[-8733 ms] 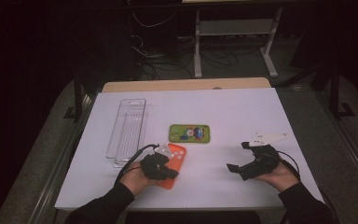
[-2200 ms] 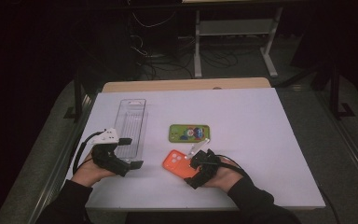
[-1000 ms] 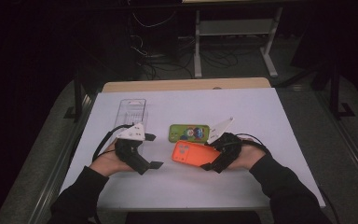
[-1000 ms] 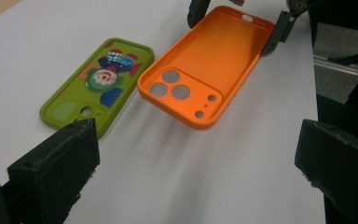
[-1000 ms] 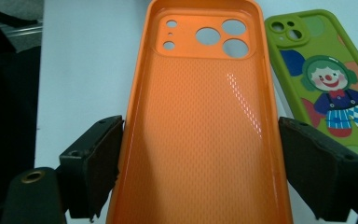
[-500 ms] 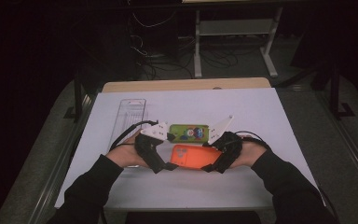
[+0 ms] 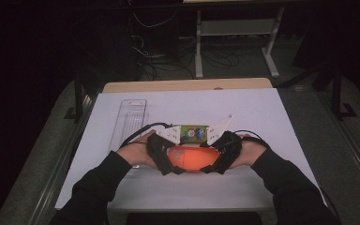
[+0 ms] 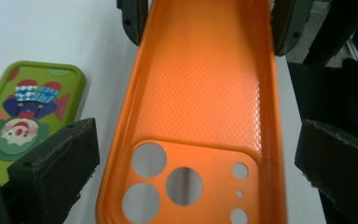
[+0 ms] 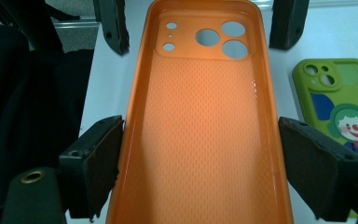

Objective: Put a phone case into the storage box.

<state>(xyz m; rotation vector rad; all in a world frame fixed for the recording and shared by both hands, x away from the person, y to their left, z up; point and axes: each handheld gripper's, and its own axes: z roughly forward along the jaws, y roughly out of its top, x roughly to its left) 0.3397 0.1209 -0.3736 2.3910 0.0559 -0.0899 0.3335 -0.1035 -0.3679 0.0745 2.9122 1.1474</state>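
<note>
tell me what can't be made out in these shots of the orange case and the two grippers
- High view: the ends of the orange phone case are covered by the left gripper and right gripper.
- High view: the green phone case is too small to read its picture, and the grippers' white plates hide its ends.
- Left gripper view: the frame's bottom edge cuts off the orange case's camera end.
- Right gripper view: the right jaw hides the green case's lower part.
</note>
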